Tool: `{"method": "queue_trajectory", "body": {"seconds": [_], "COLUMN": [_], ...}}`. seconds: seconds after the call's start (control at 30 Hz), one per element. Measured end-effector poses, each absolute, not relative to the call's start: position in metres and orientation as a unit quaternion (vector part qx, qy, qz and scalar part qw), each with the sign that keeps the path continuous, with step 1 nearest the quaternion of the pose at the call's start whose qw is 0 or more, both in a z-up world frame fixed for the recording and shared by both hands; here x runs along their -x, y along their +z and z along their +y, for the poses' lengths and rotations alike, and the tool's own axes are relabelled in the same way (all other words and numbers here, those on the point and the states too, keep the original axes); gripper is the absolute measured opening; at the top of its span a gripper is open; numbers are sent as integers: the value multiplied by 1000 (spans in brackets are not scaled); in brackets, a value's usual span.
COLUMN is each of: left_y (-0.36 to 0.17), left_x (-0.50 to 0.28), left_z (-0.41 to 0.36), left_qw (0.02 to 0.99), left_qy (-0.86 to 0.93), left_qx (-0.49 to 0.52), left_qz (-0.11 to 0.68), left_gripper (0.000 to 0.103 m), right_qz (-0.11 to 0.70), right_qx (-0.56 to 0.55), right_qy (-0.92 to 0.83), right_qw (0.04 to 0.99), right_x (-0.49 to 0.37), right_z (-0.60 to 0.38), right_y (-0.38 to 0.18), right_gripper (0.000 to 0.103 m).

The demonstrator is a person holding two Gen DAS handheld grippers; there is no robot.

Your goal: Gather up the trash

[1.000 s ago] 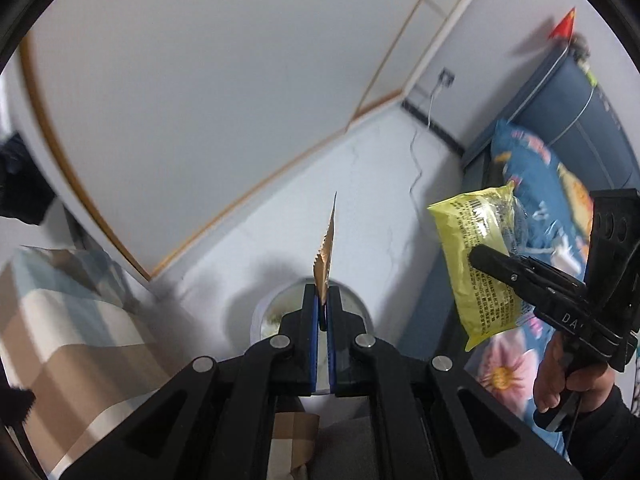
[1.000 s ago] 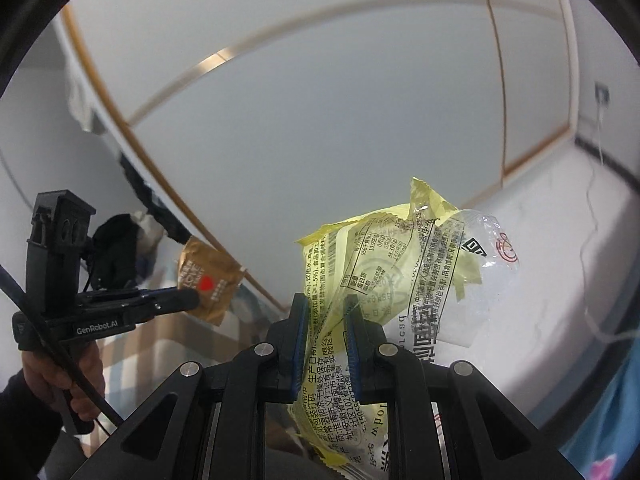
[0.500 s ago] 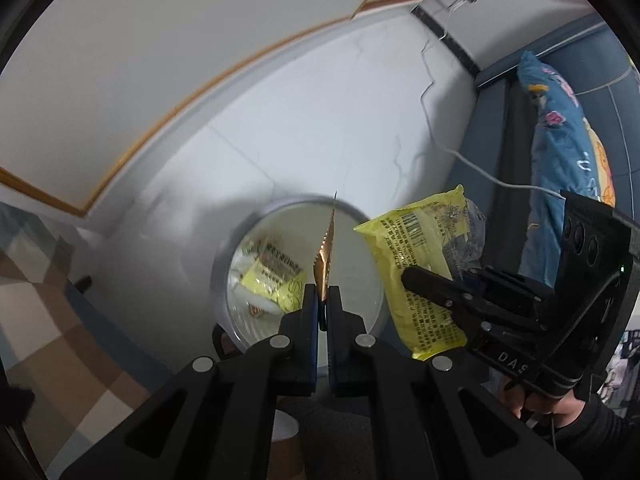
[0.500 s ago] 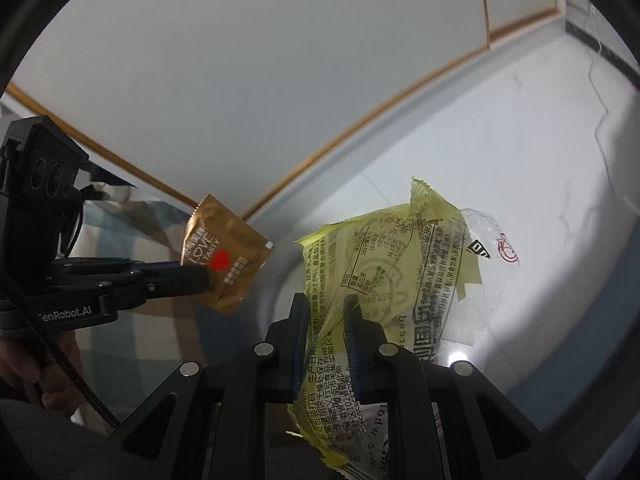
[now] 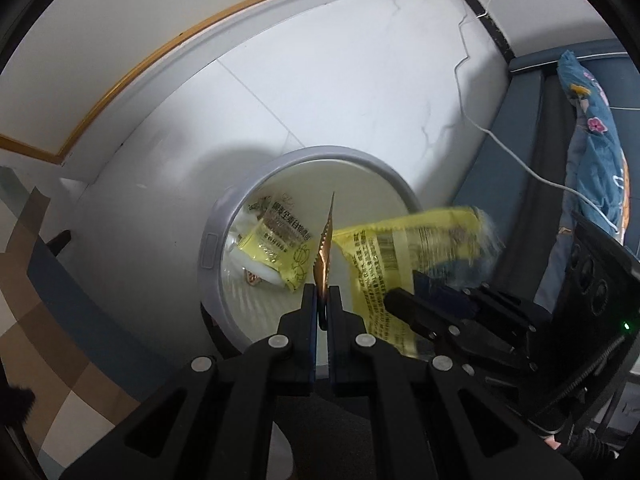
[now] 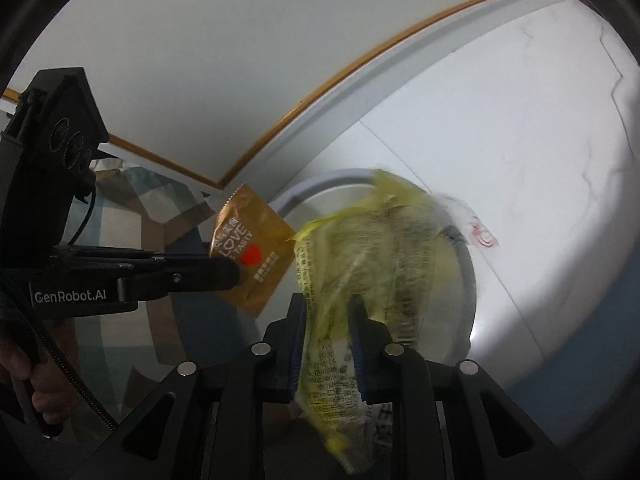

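The left gripper, a black two-finger tool with blue pads, is clamped on the lower edge of a small gold-brown foil sachet, which its own camera sees edge-on as a thin serrated strip standing up from the pads. From the right wrist view the same left gripper reaches in from the left side, and the gold-brown foil sachet shows its face, printed with "LOVE" and a red heart. The right gripper has its fingers parted a little, with a crumpled yellow plastic snack wrapper between them; the wrapper is motion-blurred, and I cannot tell whether the pads grip it. In the left wrist view the right gripper comes in from the right, with the yellow wrapper in front of it over the right side of the bin's opening. Both pieces of trash hang above a round grey-rimmed waste bin with a pale inner wall, standing on a white tiled floor. Inside the bin lies another yellow printed wrapper beside some white scraps. The bin's grey rim curves behind the sachet and wrapper in the right wrist view. A white cable runs across the floor toward a blue floral quilt at the right edge.
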State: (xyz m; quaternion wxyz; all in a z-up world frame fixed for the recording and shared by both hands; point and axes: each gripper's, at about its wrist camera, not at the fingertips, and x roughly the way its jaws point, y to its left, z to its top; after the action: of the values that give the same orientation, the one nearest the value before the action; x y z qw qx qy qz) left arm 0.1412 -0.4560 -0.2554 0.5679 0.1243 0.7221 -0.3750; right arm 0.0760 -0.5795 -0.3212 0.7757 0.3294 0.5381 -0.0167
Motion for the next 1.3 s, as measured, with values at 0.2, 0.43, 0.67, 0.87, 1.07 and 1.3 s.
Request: {"method": "queue_trajectory", "body": {"seconds": [0.2,0.43,0.67,0.87,1.07,1.3], "left_y": [-264,-264,-228,-186,-148,-117], "left_x": [-140,-135,-137,-130,-124,-118], "left_z": [-458,-458,-440,-424,-409,-401], "left_qw": [548,555,612,658,695,723], "left_qy": [-373,-357,-354,-361,-359,-353], "left_qx": [-131,-152,-144,-150,-140,-130], "left_qz": [737,736,692,644,607,579], "left_gripper": [13,24,49,55,70,84], "right_qz": [540,542,527,508,495,482], "right_qx": [-332,-334,-333,-334,-328,-325], "right_qy": [-21,-30,-38,-52,-59,-61], "right_qw": [773,771,781,792,802,811], "right_x": [-65,-53,-43,-33,-20,-8], "right_z": [-591,-596,-598,-604,-600,-594], "right_y": [-322,-319,-296,-267,-237,-209], "right_gripper": [31,39,48,59,63,70]}}
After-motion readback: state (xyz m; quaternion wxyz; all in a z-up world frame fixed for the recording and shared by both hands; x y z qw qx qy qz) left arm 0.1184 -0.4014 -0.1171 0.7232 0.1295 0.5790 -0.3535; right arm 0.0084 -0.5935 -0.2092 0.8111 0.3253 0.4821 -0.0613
